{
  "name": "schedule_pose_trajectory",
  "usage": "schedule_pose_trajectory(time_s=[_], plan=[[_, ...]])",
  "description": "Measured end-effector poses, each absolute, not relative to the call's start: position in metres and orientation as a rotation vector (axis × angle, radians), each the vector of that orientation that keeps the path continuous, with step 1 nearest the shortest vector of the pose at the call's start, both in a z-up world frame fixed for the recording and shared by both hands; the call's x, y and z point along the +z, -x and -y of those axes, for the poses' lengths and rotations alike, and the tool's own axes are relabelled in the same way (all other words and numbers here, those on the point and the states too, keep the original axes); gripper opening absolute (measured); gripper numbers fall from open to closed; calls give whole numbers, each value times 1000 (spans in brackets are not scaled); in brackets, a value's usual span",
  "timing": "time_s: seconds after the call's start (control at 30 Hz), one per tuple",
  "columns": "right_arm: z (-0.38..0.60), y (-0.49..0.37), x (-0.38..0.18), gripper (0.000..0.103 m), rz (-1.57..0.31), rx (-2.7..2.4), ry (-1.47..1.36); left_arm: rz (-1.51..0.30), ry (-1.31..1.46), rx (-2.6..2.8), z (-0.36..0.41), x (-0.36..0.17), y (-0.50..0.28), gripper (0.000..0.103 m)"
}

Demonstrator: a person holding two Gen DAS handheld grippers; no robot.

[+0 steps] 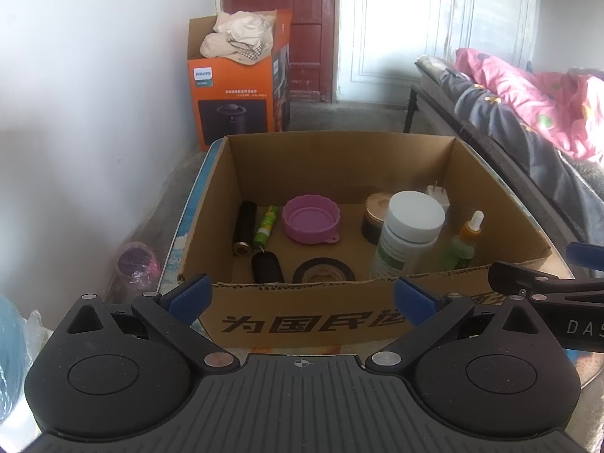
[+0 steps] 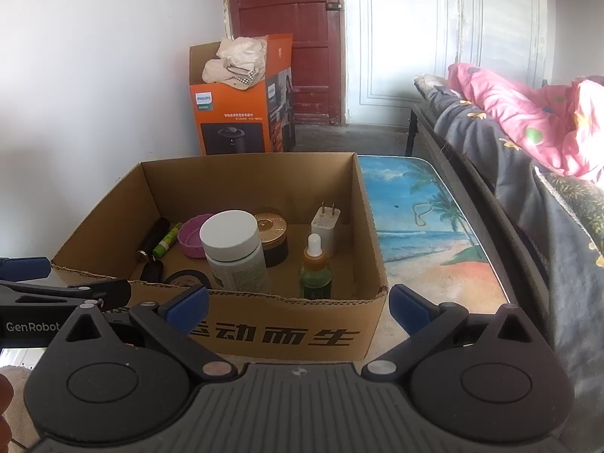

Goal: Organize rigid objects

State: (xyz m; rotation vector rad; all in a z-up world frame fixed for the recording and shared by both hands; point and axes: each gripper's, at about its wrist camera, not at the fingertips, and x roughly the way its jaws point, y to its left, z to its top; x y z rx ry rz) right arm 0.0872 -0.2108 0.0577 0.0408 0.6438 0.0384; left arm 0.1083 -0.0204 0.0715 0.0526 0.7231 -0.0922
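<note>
An open cardboard box (image 1: 302,321) (image 2: 287,334) stands on a low table with a beach print (image 2: 426,234). Inside lie a black flashlight (image 1: 243,232), a green tube (image 1: 266,226), a purple lid (image 1: 311,218), a black tape roll (image 1: 324,271), and a small black item (image 1: 267,267). A white-capped bottle (image 1: 409,234) (image 2: 234,251), a gold-lidded jar (image 2: 271,236), a white charger plug (image 2: 325,228) and a green dropper bottle (image 2: 315,268) stand upright. My left gripper (image 1: 302,296) and right gripper (image 2: 298,304) hang open and empty before the box's near wall.
An orange appliance carton (image 1: 238,90) stuffed with cloth stands by the white wall near a red door (image 2: 287,37). A bed with a pink quilt (image 2: 528,124) runs along the right. A purple bag (image 1: 137,264) lies on the floor at left.
</note>
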Motion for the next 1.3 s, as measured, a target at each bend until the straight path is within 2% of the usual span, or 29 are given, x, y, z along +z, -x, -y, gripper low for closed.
schedule_pose_trajectory(time_s=[1.3], plan=[[209, -89, 59, 103, -648, 35, -27, -734, -58, -85, 23, 73, -111, 103]])
